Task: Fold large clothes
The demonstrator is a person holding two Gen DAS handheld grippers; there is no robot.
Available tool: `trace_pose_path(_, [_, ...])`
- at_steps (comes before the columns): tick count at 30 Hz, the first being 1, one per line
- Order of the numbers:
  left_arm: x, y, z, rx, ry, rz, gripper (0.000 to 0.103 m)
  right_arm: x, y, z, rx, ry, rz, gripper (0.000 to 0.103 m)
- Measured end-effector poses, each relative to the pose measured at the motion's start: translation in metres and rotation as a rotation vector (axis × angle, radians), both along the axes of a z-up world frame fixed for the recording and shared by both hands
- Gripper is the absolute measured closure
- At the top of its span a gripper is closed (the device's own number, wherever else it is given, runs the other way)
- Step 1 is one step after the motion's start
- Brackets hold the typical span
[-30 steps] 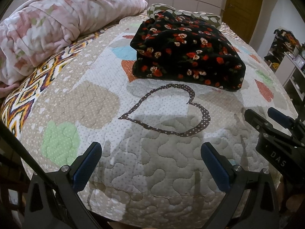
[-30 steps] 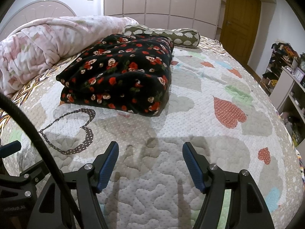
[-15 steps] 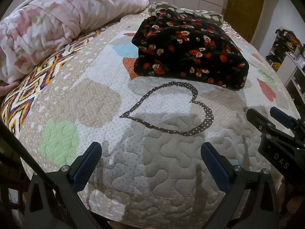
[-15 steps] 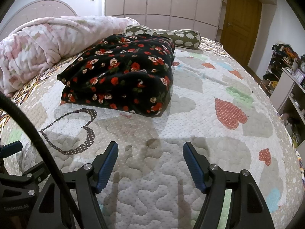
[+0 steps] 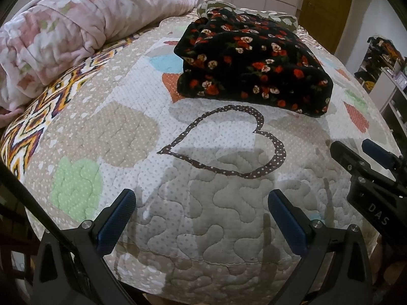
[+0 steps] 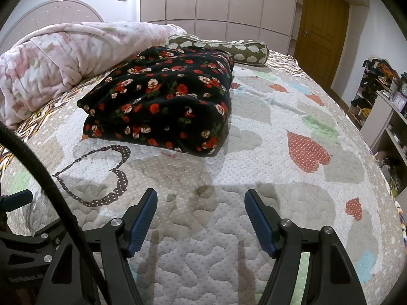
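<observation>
A black garment with red and white flowers [image 5: 254,61] lies folded in a thick stack on the quilted bed [image 5: 203,203]; it also shows in the right wrist view [image 6: 162,104]. My left gripper [image 5: 201,203] is open and empty, above the bed's near edge, well short of the garment. My right gripper [image 6: 201,200] is open and empty, over the quilt just in front of the garment. The right gripper also shows at the right of the left wrist view [image 5: 363,155].
A rolled pink floral blanket [image 6: 63,58] lies at the left along the headboard. An olive bolster pillow [image 6: 223,47] lies behind the garment. A wooden door [image 6: 320,25] and cluttered shelves [image 6: 381,96] stand at the right beyond the bed.
Both grippers have edged slightly forward toward the folded garment, which looks a little nearer and larger. Both stay open and empty.
</observation>
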State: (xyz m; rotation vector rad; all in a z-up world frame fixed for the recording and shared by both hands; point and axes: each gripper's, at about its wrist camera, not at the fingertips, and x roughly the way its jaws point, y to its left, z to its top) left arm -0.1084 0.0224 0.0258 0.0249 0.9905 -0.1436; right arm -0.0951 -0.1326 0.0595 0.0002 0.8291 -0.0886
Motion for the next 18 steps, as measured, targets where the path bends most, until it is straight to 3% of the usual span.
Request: trace_pose_path(18, [0.0000, -0.0002, -0.0007, 0.000, 0.002, 0.000, 0.000, -0.0002, 0.0015, -0.0008, -0.001, 0.000, -0.002, 0.027])
